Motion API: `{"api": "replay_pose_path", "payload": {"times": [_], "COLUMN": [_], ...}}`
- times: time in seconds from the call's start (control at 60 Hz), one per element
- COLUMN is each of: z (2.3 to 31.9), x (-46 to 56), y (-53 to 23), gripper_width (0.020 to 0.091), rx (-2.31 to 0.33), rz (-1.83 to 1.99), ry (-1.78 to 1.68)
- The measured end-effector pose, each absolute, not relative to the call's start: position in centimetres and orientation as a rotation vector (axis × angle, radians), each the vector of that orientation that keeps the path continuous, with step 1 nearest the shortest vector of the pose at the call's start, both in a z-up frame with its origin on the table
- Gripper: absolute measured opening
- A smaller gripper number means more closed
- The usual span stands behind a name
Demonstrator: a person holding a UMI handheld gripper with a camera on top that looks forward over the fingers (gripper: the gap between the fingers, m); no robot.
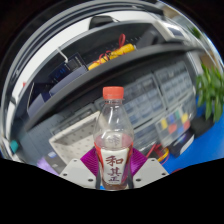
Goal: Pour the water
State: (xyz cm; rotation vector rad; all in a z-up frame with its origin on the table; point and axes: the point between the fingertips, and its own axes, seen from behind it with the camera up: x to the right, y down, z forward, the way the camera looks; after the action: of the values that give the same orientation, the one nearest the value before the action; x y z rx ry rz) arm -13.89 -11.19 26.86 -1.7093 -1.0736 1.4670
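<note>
A clear plastic water bottle (113, 125) with an orange-red cap (113, 93) and a white label bearing red characters stands upright between my fingers. The magenta pads (91, 160) press against both sides of its lower body, so my gripper (113, 166) is shut on the bottle. The bottle's base is hidden below the fingers. The background looks tilted behind it. No cup or other vessel shows.
Beyond the bottle runs a dark shelf unit (120, 70) holding yellow and red items (112, 52). A white gridded crate (72, 130) lies behind on the left, a green plant (211, 92) on the right, and a blue surface (190, 142) with small coloured objects beneath it.
</note>
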Motion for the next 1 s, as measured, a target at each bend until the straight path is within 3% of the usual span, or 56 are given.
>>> {"api": "replay_pose_path", "payload": {"times": [0.183, 0.35, 0.55, 0.567, 0.6, 0.75, 1.0], "z": [23.9, 16.7, 9.9, 9.3, 9.8, 9.4, 9.4], "x": [-14.2, -14.5, -14.1, -13.9, -13.9, -13.2, -13.3], "y": [-3.1, 2.4, 4.5, 4.4, 4.3, 4.1, 4.3], "gripper_width": [0.0369, 0.0369, 0.0368, 0.0443, 0.0391, 0.0390, 0.0574], "rx": [-1.496, -1.472, -1.462, -1.464, -1.432, -1.418, -1.430], "rz": [1.234, 1.055, 0.999, 0.992, 1.021, 1.038, 1.041], "ry": [-1.158, -1.251, -1.323, -1.333, -1.307, -1.313, -1.316]}}
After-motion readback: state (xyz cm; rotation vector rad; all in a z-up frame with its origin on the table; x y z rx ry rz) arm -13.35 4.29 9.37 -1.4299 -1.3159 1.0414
